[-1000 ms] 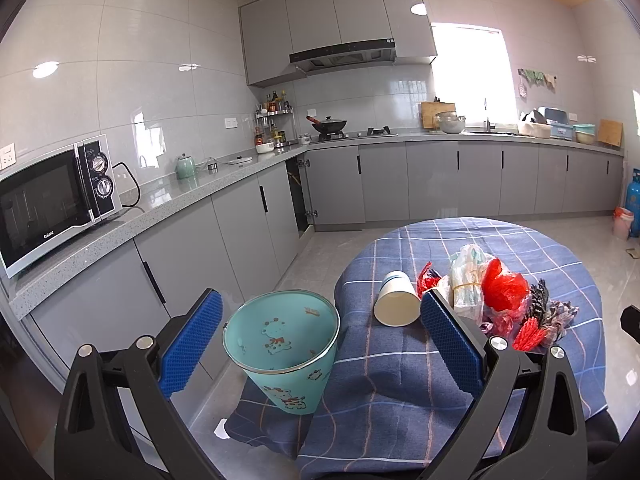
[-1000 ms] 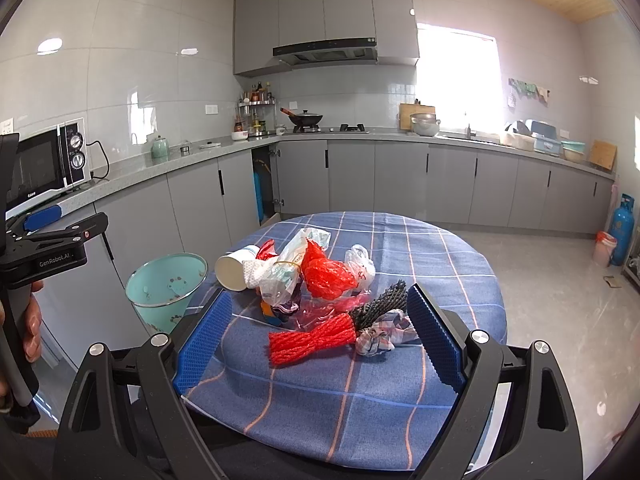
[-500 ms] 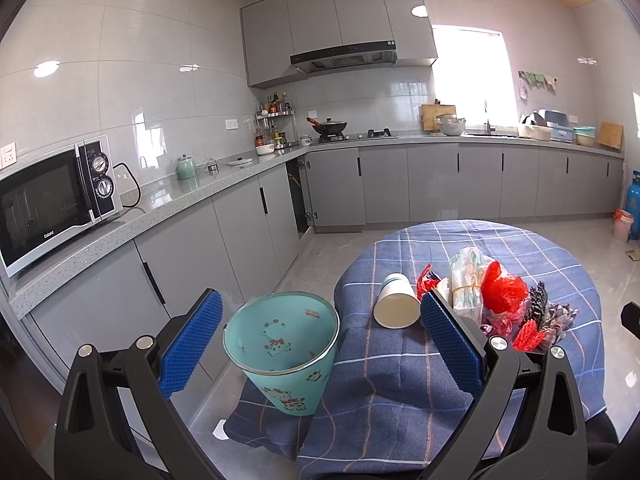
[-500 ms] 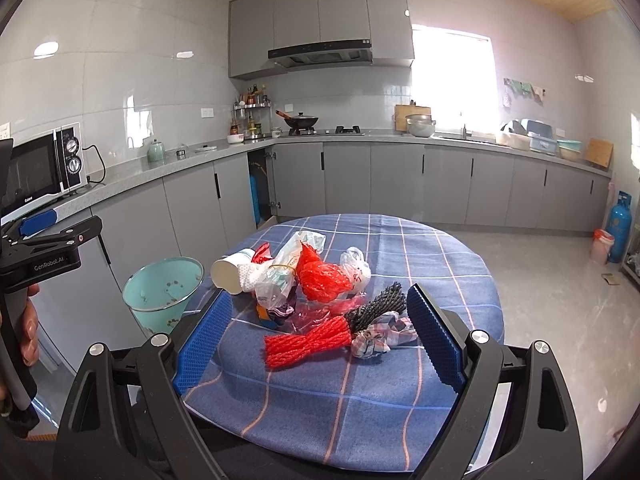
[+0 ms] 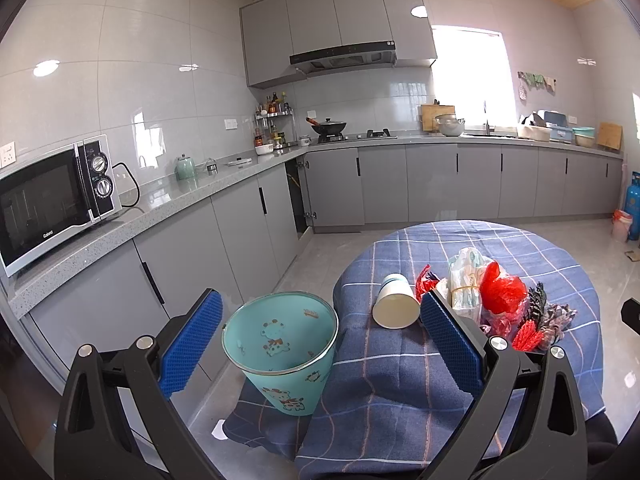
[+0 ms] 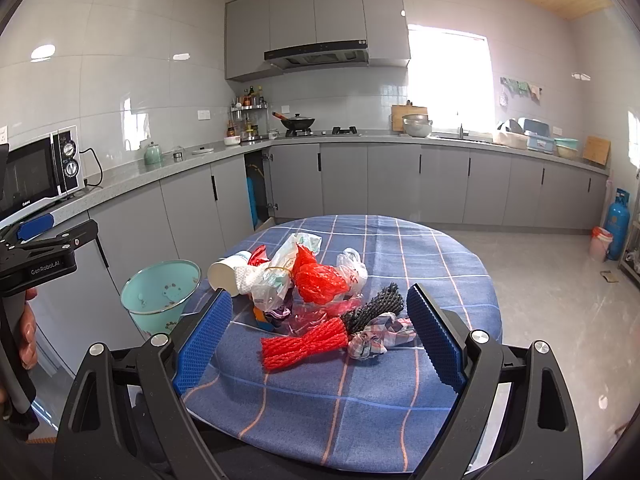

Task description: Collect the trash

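Observation:
A heap of trash lies on the round table with the blue checked cloth (image 6: pixel 400 412): a white paper cup (image 6: pixel 226 275) on its side, a red plastic bag (image 6: pixel 320 278), clear bags (image 6: pixel 276 276), a red foam net (image 6: pixel 304 343), a black net (image 6: pixel 374 307) and a crumpled checked rag (image 6: pixel 376 338). A teal bin (image 5: pixel 280 350) stands on the floor left of the table. My left gripper (image 5: pixel 318 340) is open above the bin and the table's left edge. My right gripper (image 6: pixel 320 338) is open, framing the red net and rag, holding nothing.
Grey kitchen cabinets (image 5: pixel 248 232) run along the left and back walls, with a microwave (image 5: pixel 52 196) on the counter. A blue gas cylinder (image 6: pixel 618 224) and a small bucket (image 6: pixel 600 242) stand at the far right. A hand (image 6: pixel 28 332) holds the left gripper's handle.
The right gripper has drifted slightly left and nearer to the trash heap. The left gripper has barely moved. Both stay open.

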`<state>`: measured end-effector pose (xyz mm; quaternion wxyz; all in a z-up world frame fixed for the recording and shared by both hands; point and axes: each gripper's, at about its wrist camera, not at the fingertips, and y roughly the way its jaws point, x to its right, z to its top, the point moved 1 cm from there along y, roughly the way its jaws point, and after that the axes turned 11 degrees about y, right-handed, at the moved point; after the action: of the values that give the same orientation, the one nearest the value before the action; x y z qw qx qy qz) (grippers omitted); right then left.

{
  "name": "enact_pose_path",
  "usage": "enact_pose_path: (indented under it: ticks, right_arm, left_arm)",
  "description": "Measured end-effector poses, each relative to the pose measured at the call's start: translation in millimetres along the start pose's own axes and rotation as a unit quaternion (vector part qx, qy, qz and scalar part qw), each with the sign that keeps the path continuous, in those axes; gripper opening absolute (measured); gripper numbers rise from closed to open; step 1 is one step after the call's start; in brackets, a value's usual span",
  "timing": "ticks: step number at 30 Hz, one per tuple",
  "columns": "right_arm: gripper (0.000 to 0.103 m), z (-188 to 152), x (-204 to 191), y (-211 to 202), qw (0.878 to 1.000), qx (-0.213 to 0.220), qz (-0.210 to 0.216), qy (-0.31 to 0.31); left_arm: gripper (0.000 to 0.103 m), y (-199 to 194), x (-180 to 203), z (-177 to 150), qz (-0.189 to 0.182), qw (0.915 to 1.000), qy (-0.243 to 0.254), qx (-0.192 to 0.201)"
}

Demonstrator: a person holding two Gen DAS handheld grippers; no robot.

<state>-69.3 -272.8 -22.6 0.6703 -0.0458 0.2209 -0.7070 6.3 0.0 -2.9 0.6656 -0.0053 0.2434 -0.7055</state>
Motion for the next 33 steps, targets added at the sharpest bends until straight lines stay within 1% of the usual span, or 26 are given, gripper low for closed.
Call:
enact_pose_path:
  ticks: [33]
  right_arm:
    - [0.088, 1.1, 2.5, 0.3, 1.000, 0.001, -0.001, 0.000]
  left_arm:
    - [0.098, 1.1, -2.7, 0.9, 0.002, 1.0000, 0.000, 0.000]
